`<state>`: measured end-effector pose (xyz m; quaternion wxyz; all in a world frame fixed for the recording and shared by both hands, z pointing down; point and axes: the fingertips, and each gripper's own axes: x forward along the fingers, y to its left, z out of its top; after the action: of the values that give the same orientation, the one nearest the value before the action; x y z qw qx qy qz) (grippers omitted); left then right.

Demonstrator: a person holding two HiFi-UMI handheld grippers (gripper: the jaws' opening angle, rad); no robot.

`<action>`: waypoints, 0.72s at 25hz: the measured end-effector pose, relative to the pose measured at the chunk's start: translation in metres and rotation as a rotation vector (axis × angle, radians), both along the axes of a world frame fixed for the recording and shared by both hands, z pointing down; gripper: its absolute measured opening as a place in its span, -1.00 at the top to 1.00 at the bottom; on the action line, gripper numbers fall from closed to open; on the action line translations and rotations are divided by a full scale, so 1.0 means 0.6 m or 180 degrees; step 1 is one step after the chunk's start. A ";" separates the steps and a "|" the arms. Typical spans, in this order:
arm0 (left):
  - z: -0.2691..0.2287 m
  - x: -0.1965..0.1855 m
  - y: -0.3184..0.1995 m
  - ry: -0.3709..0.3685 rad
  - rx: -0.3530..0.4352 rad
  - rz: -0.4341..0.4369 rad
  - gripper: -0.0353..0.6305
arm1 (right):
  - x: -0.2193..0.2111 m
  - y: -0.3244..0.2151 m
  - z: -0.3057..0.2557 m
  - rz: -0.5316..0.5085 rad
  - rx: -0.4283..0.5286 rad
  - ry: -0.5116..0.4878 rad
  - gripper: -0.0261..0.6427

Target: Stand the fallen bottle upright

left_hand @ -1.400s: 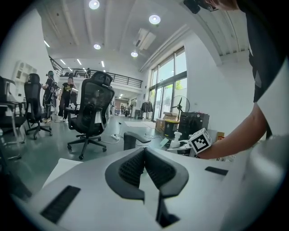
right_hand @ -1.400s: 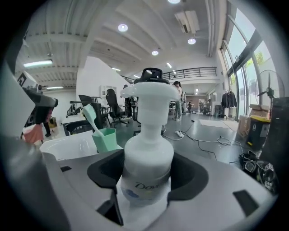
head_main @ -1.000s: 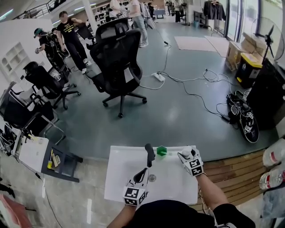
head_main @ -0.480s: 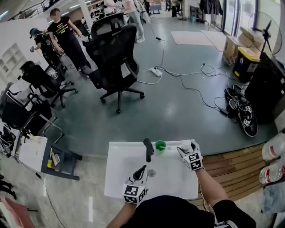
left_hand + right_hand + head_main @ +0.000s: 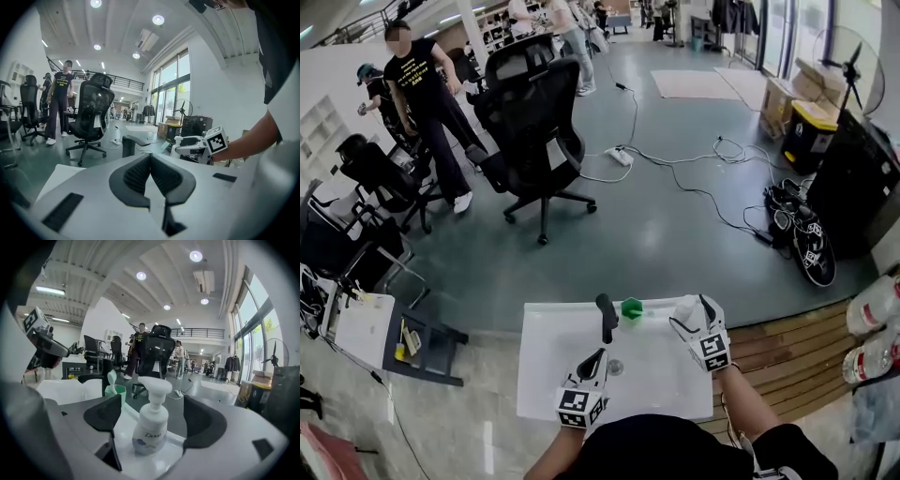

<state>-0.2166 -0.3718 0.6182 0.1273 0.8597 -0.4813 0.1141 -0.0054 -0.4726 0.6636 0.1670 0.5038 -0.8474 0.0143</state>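
Table [image 5: 546,370] at frame bottom: right gripper [image 5: 153,418] jaws just opening, clear of upright bottle [image 5: 151,427] between them; clipping it while withdrawing could topple it.

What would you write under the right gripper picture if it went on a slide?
Right gripper, jaws just opened wide, straddles an upright white pump bottle without touching it, green cup behind.

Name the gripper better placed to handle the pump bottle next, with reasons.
Right. The right gripper has the upright bottle between its jaws, which have just been opening and don't press it, so it probably only needs to back off. The left gripper is shut, apart from the bottle.
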 end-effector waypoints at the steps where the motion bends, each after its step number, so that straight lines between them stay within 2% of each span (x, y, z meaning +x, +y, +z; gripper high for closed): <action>1: -0.001 0.002 -0.001 0.0004 0.0005 0.0011 0.84 | 0.003 0.008 -0.016 0.0017 0.0057 -0.0019 -0.37; 9: -0.018 0.016 0.004 0.0038 0.0067 0.0022 0.84 | 0.009 0.106 -0.099 0.0124 0.0199 -0.0508 -0.35; 12: -0.026 0.017 0.004 0.0055 0.0107 0.0028 0.84 | -0.006 0.115 -0.136 0.0066 0.0366 -0.0580 -0.21; 16: -0.039 0.019 0.003 0.0068 0.0179 0.0042 0.84 | -0.021 0.122 -0.194 -0.0020 0.0607 -0.0648 0.16; 18: -0.043 0.015 0.001 0.0068 0.0209 0.0031 0.84 | -0.030 0.124 -0.222 -0.0054 0.0826 -0.0621 0.32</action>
<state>-0.2074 -0.3709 0.5923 0.1036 0.8670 -0.4792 0.0896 -0.0232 -0.3981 0.5302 0.0175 0.5101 -0.8586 -0.0478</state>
